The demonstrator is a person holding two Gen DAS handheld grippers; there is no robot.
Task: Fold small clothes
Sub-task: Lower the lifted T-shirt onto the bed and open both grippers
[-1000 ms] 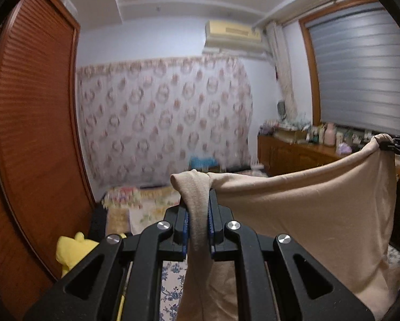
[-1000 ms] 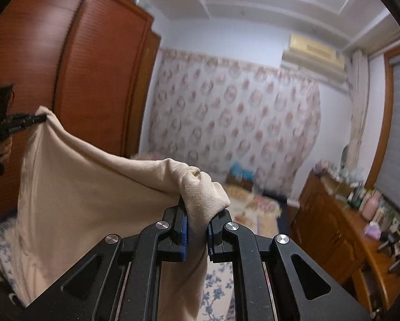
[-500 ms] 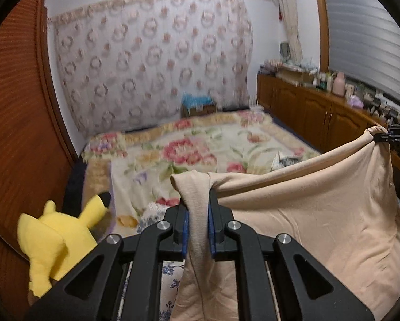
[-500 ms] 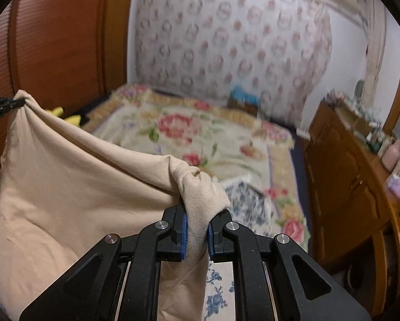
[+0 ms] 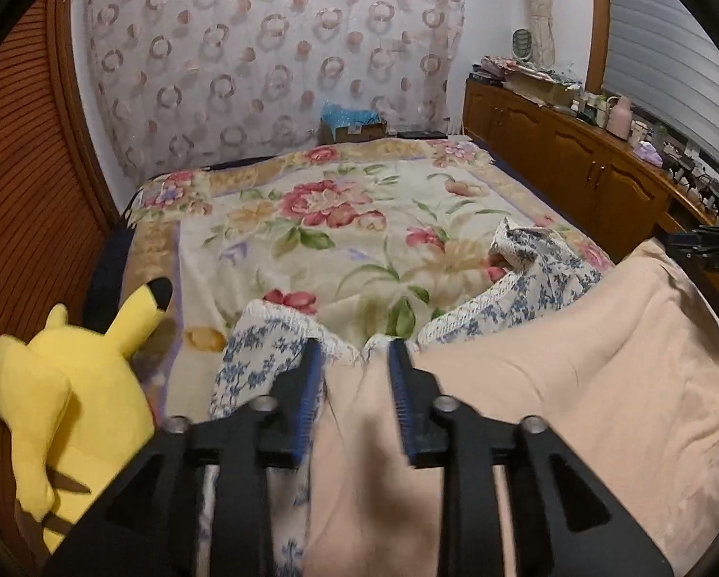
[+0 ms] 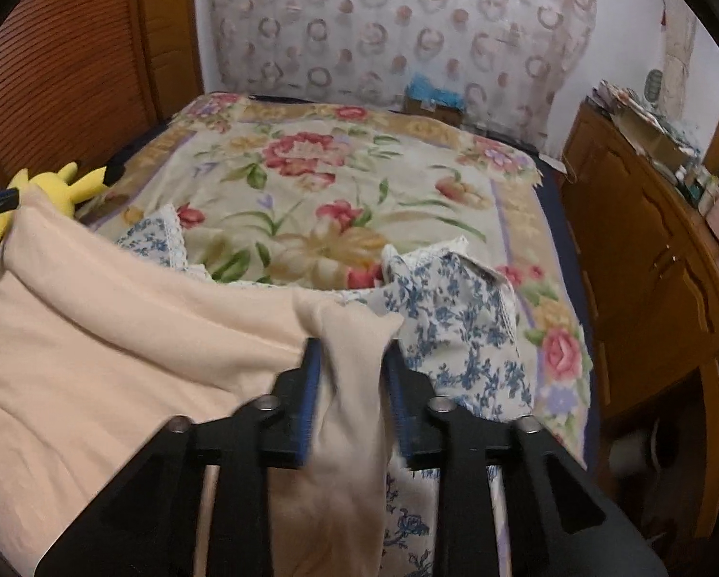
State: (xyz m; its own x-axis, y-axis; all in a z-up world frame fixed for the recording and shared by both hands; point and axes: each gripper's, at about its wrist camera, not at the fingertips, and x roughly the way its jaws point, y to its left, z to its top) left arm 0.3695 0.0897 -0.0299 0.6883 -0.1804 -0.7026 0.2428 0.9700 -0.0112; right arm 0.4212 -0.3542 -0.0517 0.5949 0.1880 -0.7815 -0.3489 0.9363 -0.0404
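While claws open | beige cloth [image 5: 576,384] hides floral garment [image 6: 455,327] edge

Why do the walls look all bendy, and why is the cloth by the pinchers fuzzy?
Left wrist view: the fisheye lens bows the wooden wardrobe; the peach cloth blurs near the lens. Right wrist view: the same bending, dark corners, and blurred peach cloth between the pads.

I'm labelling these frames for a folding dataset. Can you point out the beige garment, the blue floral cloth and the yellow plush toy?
beige garment [image 5: 576,375]: left wrist view, its broad spread panel.
blue floral cloth [image 6: 455,336]: right wrist view, middle of its printed part.
yellow plush toy [image 5: 71,399]: left wrist view, its back.
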